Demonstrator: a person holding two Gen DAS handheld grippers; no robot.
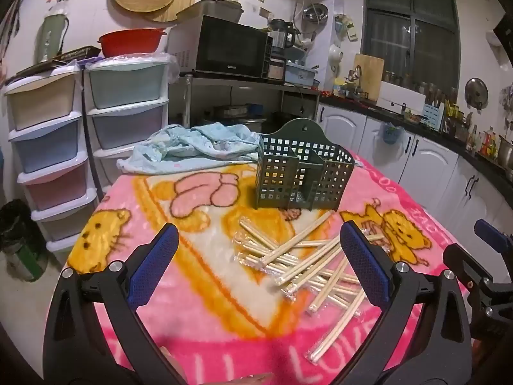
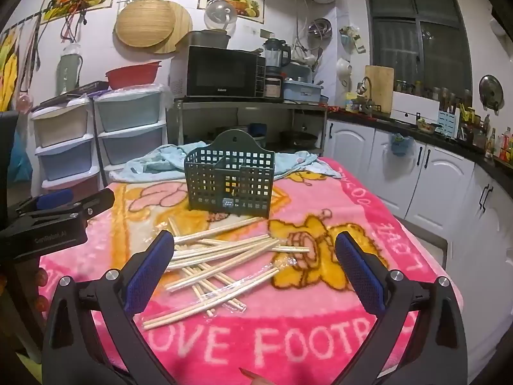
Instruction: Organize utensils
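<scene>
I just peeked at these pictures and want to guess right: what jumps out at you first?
The bright pink cartoon blanket covering the table grabs the eye first. A messy pile of wooden chopsticks, some in clear wrappers, lies in the middle of it, with a dark green holey utensil basket standing just behind. Up close, the right gripper and left gripper hang open over the pile.

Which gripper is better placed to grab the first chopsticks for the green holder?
Probably the right gripper: its open jaws already frame the chopstick pile before the green holder. The left gripper, also open, sits left of the pile.
</scene>
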